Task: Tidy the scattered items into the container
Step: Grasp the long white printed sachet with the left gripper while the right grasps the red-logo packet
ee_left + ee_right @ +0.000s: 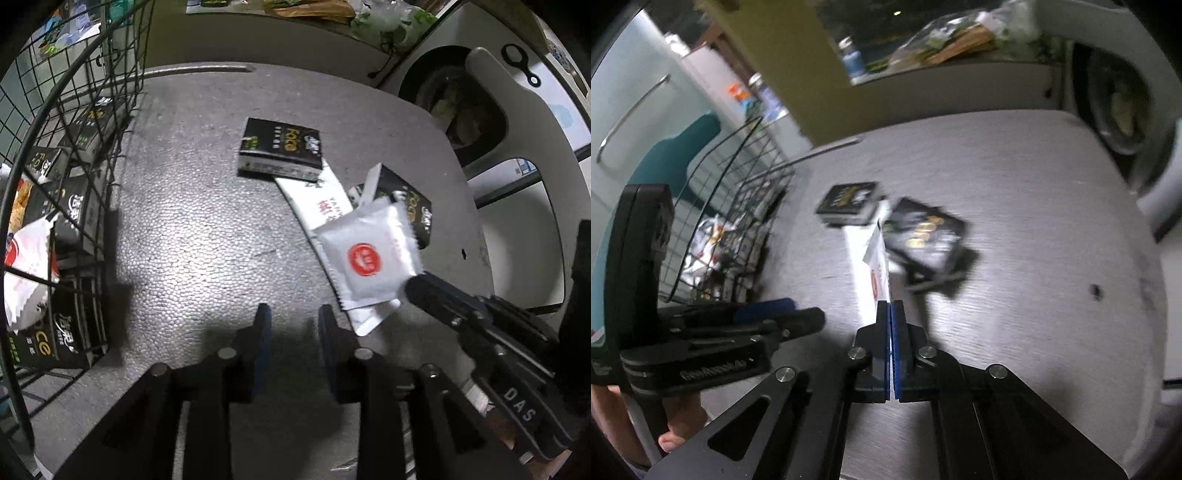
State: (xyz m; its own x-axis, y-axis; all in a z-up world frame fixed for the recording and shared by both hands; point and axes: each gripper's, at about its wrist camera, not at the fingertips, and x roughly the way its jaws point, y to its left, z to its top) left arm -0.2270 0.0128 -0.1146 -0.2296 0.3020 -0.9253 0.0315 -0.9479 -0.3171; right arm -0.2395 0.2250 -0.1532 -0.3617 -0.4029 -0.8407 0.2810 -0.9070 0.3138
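Observation:
My right gripper point(890, 306) is shut on a corner of a white sachet point(881, 273) with a red round logo point(364, 259), seen edge-on in the right wrist view. In the left wrist view that gripper point(415, 286) comes in from the right. Under the sachet lies a long white packet point(317, 206). Two black "face" boxes rest on the grey table, one farther back point(280, 149) and one tilted behind the sachet point(410, 210). My left gripper point(295, 314) hangs open over bare table with nothing between its fingers. The wire basket point(92, 92) stands at the left.
The basket holds several black boxes point(70, 218) and white sachets point(27, 266). A white washing machine point(524, 122) stands past the table's right edge. A cluttered shelf point(314, 11) runs along the back. A hand point(676, 424) holds the left gripper's handle.

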